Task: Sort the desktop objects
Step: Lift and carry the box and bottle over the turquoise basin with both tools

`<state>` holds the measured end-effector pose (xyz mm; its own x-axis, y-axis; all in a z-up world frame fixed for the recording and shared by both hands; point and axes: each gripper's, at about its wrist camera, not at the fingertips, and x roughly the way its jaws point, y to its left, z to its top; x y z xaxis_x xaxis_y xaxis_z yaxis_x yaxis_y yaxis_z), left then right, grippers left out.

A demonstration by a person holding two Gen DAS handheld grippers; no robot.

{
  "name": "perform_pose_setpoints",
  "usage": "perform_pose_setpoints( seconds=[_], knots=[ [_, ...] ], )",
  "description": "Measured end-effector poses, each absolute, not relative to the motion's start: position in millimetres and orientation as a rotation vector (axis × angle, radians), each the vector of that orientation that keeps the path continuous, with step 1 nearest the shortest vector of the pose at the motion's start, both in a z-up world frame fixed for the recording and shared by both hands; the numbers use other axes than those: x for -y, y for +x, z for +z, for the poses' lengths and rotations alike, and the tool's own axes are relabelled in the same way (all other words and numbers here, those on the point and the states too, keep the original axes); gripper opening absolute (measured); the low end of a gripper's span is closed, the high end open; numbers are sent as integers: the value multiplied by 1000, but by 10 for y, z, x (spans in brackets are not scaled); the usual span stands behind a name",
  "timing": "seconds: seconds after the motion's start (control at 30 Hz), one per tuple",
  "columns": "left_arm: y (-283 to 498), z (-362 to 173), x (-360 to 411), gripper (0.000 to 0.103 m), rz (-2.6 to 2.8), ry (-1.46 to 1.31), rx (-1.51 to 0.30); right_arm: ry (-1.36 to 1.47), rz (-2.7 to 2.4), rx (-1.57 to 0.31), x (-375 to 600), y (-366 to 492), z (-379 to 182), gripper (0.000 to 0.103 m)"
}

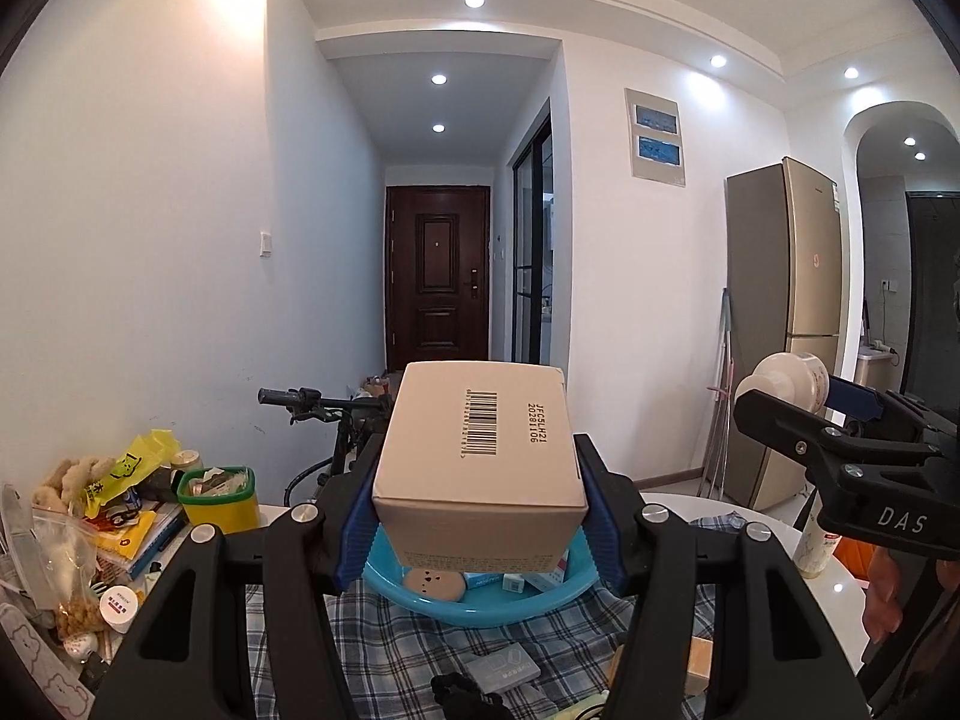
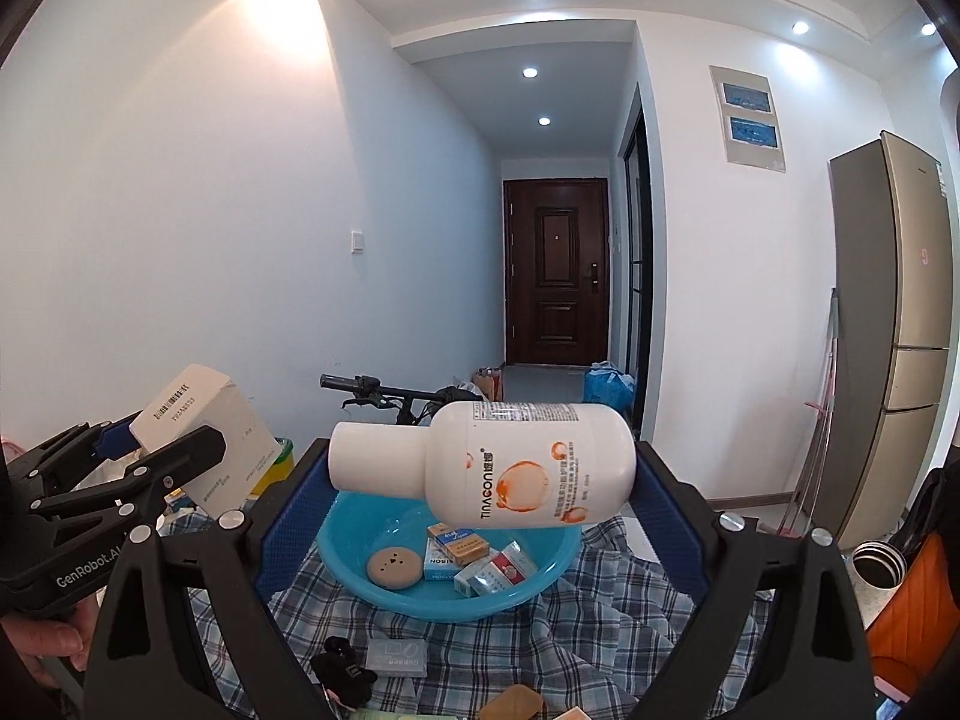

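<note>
My left gripper [image 1: 480, 510] is shut on a pale cardboard box [image 1: 480, 438] with a barcode on top, held above a blue plastic basin [image 1: 480, 609]. The right wrist view has this gripper [image 2: 162, 438] and its box [image 2: 204, 420] at the left. My right gripper [image 2: 480, 480] is shut on a white bottle [image 2: 528, 468] with orange print, lying sideways with its cap to the left, over the basin [image 2: 360, 576]. The left wrist view shows the right gripper [image 1: 804, 399] and the bottle [image 1: 786, 384] at the right. Inside the basin lie a round tan case [image 2: 393, 567] and several small packs [image 2: 474, 561].
A checked cloth [image 2: 600, 618] covers the table under the basin, with a grey case [image 2: 399, 657] and a black object [image 2: 342, 675] near me. Snack bags and a green tub [image 1: 219, 495] crowd the left. A bicycle handlebar [image 2: 372, 387] and a fridge [image 2: 894, 330] stand behind.
</note>
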<state>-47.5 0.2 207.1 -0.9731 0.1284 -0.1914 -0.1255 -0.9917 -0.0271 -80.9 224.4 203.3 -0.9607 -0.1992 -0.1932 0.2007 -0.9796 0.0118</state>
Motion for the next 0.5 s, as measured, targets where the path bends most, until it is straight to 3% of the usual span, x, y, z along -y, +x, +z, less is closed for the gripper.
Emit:
perform_pose_setpoints(
  seconds=[0.5],
  knots=[
    [-861, 1958, 160, 61, 2994, -325, 91, 353, -2907, 14, -2175, -1197, 1895, 93]
  ],
)
